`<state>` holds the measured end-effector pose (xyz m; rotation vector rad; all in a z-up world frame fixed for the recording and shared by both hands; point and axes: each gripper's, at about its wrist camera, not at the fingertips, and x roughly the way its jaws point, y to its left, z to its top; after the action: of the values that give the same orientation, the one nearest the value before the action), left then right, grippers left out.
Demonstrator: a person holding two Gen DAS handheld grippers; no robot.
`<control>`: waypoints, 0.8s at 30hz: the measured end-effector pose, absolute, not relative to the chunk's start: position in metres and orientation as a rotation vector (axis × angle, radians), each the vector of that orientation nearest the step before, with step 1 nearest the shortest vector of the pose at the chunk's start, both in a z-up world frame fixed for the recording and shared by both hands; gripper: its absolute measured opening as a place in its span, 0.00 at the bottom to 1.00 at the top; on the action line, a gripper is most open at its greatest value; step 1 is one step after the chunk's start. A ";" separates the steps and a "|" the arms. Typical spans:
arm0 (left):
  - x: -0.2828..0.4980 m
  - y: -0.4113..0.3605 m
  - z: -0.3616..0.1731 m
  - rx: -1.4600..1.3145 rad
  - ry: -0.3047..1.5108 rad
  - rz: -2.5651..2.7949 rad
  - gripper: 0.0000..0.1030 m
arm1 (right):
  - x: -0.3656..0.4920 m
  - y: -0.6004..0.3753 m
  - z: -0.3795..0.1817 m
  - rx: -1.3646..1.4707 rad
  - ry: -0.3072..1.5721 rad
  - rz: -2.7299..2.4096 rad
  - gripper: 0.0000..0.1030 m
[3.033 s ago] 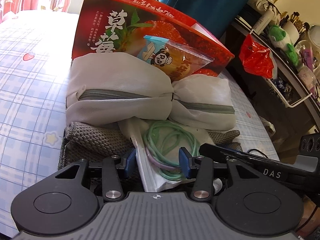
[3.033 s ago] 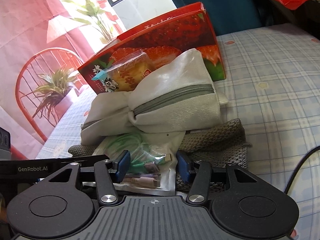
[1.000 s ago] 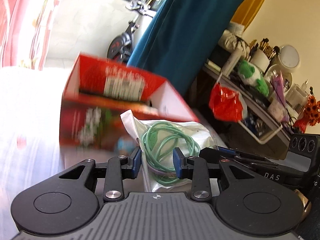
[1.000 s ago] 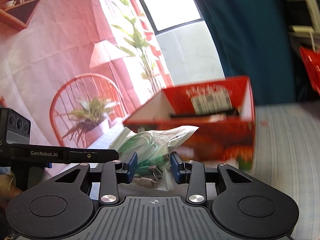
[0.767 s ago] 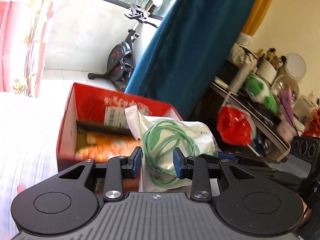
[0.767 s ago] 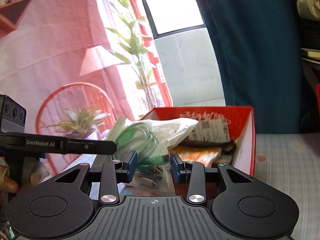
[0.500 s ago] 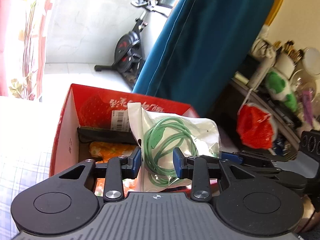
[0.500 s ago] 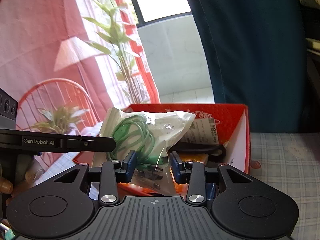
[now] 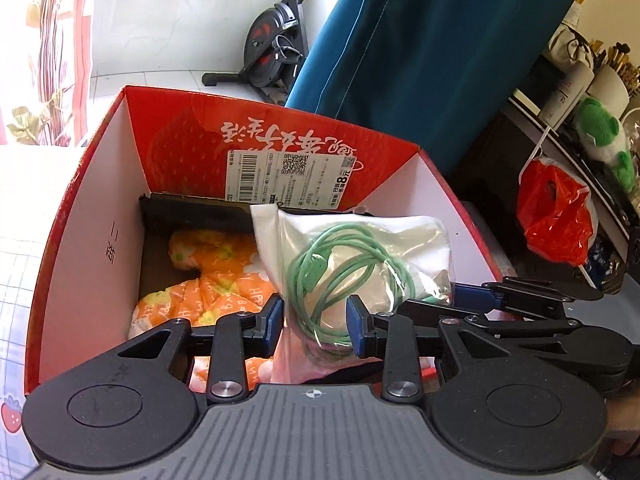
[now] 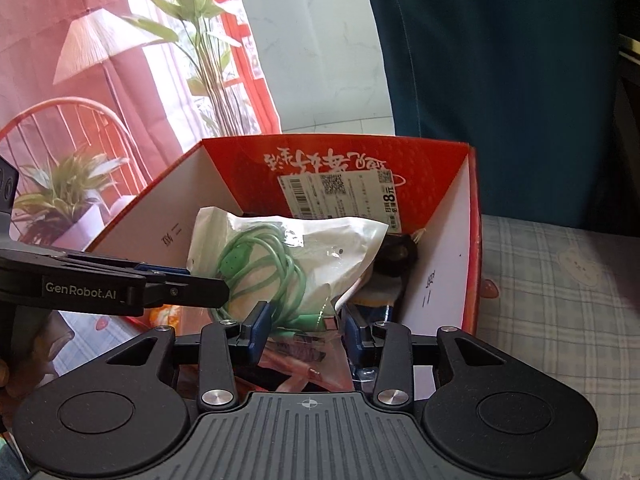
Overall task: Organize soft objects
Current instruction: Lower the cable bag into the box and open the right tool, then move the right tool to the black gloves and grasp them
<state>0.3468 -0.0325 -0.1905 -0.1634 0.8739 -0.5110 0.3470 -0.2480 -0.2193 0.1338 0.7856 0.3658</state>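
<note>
The surroundings were cluttered. Beyond the red cardboard box (image 9: 92, 208) stood a dark exercise bike (image 9: 276, 44) on a pale tiled floor, and a heavy teal curtain (image 9: 432, 60) hung close behind the box's far right corner. To the right, a shelf carried jars, a green plush toy (image 9: 604, 132) and a crumpled red plastic bag (image 9: 554, 216). From the right wrist view, a pink curtain printed with a lamp and chair (image 10: 80, 80) filled the left side, and a checked bedsheet (image 10: 560, 300) lay under and beside the box.

The box was open-topped, with white inner walls, a strawberry print and a white barcode label (image 9: 288, 176) on its far inner wall. An orange floral soft item (image 9: 216, 276), plump and rumpled, lay on the box floor at the left, with a dark flat object (image 9: 192, 216) behind it against the far wall.

The plastic pouch (image 9: 416, 248) was glossy, wrinkled and translucent, holding a coiled green cable (image 9: 348, 264); a pinkish cable showed dimly at its lower end.

The pouch was held in the air above the open box, over its near right part, with its upper end tilted toward the far wall. The left gripper (image 9: 316, 326) was clamped on the pouch's lower portion, blue pads pressing both sides. The right gripper (image 10: 304, 332) gripped the same pouch at its lower edge, its pads closed against the plastic. The two grippers sat just beside each other, each visible in the other's view.
</note>
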 end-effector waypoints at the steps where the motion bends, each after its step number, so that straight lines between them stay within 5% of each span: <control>1: 0.348 -0.033 -0.191 -0.157 0.874 -0.508 0.34 | 0.347 -0.247 -0.218 0.127 0.785 0.364 0.36; 9: 0.329 -0.024 -0.178 -0.156 0.819 -0.502 0.51 | 0.325 -0.243 -0.203 0.026 0.750 0.331 0.45; 24: 0.236 -0.014 -0.146 0.008 0.730 -0.432 0.54 | 0.242 -0.249 -0.168 -0.019 0.623 0.378 0.47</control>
<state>0.2363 -0.0138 -0.1464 0.0084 0.7296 -0.4324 0.2416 -0.2491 -0.1683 -0.0192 0.6225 0.3776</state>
